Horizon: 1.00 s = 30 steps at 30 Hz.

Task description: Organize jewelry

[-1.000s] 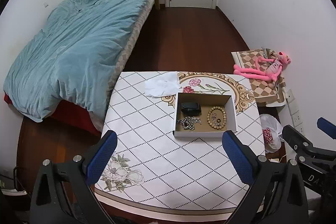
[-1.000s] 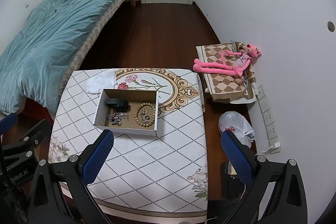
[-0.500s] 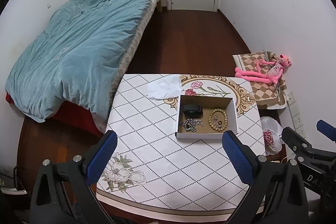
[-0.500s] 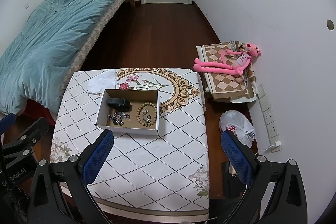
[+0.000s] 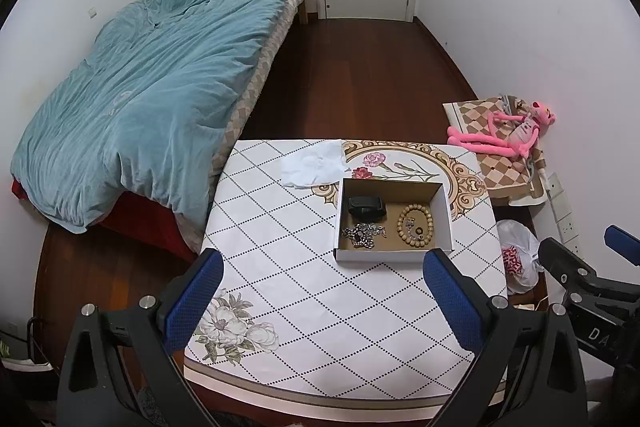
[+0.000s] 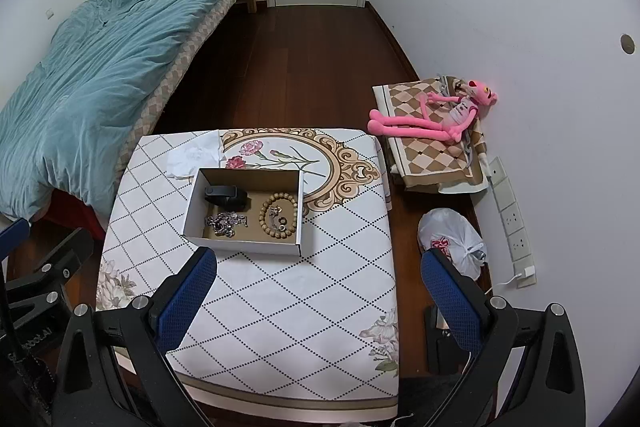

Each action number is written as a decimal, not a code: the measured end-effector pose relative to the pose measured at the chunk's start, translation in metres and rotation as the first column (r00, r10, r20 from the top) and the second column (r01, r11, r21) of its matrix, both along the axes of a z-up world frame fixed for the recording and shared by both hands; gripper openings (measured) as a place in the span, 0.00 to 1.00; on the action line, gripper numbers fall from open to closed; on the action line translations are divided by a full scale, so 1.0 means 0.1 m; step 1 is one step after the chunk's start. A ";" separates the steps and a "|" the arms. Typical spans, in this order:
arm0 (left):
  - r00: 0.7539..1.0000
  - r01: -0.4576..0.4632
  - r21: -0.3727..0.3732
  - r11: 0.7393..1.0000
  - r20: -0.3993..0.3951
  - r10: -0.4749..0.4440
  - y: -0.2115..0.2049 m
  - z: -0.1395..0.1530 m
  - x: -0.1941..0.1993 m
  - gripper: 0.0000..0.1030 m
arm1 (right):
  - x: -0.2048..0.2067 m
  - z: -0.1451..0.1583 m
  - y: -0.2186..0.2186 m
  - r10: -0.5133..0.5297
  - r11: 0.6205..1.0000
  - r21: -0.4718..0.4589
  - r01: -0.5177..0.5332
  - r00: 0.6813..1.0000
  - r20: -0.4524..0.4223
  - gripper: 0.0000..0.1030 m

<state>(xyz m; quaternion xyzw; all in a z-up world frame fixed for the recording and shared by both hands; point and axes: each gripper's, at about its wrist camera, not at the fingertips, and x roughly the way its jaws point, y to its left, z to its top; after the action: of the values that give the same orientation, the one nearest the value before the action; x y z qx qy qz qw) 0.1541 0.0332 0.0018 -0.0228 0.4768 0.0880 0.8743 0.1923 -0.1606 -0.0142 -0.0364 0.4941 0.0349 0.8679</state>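
counter [image 5: 320,291]: carries everything for the task; covered in a white diamond-pattern cloth with a floral medallion at the far end.
box [image 5: 394,255]: shallow open cardboard tray on the far right part of the counter, just beside the medallion. Probably light and stiff; likely slides if nudged, so take it by a side wall.
tissue [image 5: 312,167]: crumpled white sheet just beyond the box's far left corner. Soft, next to weightless.
black case [image 5: 366,206]: dark, rigid-looking item in the box's far left corner. Its exact kind is too small to tell. Judged easiest to grip across its short sides.
bead bracelet [image 5: 415,227]: loop of tan beads in the box's right half. Hard, round beads are likely slippery; better to pinch one arc of the loop and let the rest hang.
chain [image 5: 362,235]: silvery tangle in the near left of the box, in front of the case. Limp and fine; likely to snag or slip, so pinch the bunched middle.
small pieces [image 5: 414,227]: tiny metal bits inside the bead loop. Fiddly, need a fingertip pinch.
left tongs [image 5: 320,291]: spread wide, holding nothing, raised well back from the box.
right tongs [image 6: 316,291]: also spread wide, holding nothing, touching nothing.
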 end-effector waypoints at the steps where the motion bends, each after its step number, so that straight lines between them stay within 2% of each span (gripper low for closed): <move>1: 1.000 0.000 0.000 1.000 -0.001 0.000 0.00 0.00 0.00 0.99 | 0.01 0.00 -0.01 0.001 1.000 0.001 -0.001 1.000 -0.001 1.00; 30: 1.000 -0.002 -0.002 1.000 0.001 0.002 -0.02 -0.02 -0.05 0.99 | 0.00 -0.01 -0.05 -0.011 1.000 0.003 0.011 1.000 -0.011 1.00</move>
<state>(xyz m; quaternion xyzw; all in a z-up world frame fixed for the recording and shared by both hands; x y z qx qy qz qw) 0.1495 0.0317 -0.0003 -0.0243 0.4765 0.0886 0.8743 0.1922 -0.1656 -0.0154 -0.0322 0.4989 0.0313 0.8655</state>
